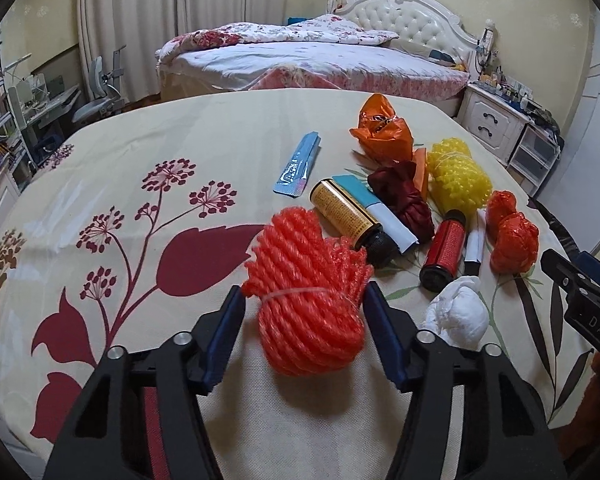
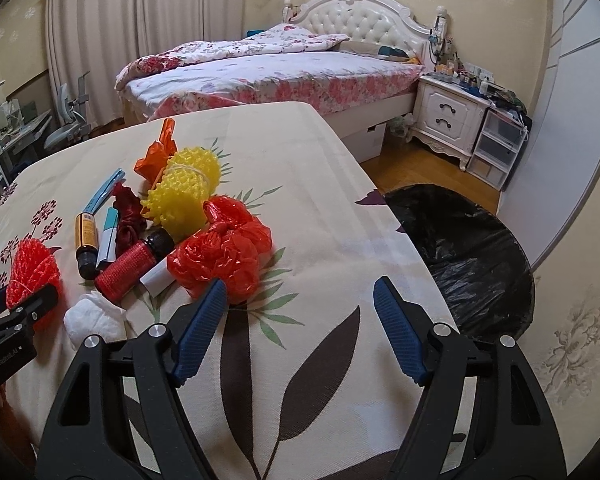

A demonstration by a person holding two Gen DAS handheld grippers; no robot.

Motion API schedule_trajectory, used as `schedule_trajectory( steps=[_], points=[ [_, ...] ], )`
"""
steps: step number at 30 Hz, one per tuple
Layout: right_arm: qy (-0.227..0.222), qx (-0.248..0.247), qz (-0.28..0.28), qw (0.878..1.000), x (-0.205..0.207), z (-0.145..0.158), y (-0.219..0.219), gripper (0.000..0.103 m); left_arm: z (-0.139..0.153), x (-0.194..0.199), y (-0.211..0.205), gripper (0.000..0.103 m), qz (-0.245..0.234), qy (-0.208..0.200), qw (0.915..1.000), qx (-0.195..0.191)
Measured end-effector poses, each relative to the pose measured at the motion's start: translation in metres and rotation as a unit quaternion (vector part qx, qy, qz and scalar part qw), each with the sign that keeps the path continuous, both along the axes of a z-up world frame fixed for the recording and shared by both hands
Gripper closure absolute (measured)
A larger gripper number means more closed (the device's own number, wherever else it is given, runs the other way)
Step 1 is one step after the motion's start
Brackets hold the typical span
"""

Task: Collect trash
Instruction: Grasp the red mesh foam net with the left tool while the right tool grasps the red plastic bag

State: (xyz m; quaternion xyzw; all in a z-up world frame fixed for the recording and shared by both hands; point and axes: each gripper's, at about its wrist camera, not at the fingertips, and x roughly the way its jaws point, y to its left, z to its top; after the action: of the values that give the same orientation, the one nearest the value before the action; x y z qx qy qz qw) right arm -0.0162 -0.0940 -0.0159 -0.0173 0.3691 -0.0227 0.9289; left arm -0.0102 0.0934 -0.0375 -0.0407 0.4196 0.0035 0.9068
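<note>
My left gripper point(image 1: 304, 300) is open, its fingers on either side of a red foam net bundle point(image 1: 308, 292) on the flowered table; contact with the pads is unclear. The bundle also shows in the right wrist view point(image 2: 32, 272). My right gripper point(image 2: 300, 294) is open and empty above the table, its left finger beside a crumpled red plastic bag point(image 2: 220, 252). Other trash lies in a pile: a white tissue wad point(image 1: 456, 312), a red bottle point(image 1: 444, 248), a yellow-labelled bottle point(image 1: 348, 212), a yellow foam net point(image 1: 458, 174), an orange bag point(image 1: 384, 128), a blue wrapper point(image 1: 298, 164).
A black bag-lined bin point(image 2: 468, 248) stands on the floor past the table's right edge. A bed point(image 2: 268, 72) and white nightstand point(image 2: 448, 112) are behind. A desk and chair point(image 1: 100, 92) stand at the far left.
</note>
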Motion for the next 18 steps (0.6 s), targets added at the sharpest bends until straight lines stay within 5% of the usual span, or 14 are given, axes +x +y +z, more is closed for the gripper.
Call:
schedule_trajectory(
  steps=[18],
  points=[
    [0.000,0.009,0.027,1.000,0.022,0.009,0.027,0.028,0.021,0.001,0.017,0.053,0.020,-0.043,0.9988,0.015]
  ],
)
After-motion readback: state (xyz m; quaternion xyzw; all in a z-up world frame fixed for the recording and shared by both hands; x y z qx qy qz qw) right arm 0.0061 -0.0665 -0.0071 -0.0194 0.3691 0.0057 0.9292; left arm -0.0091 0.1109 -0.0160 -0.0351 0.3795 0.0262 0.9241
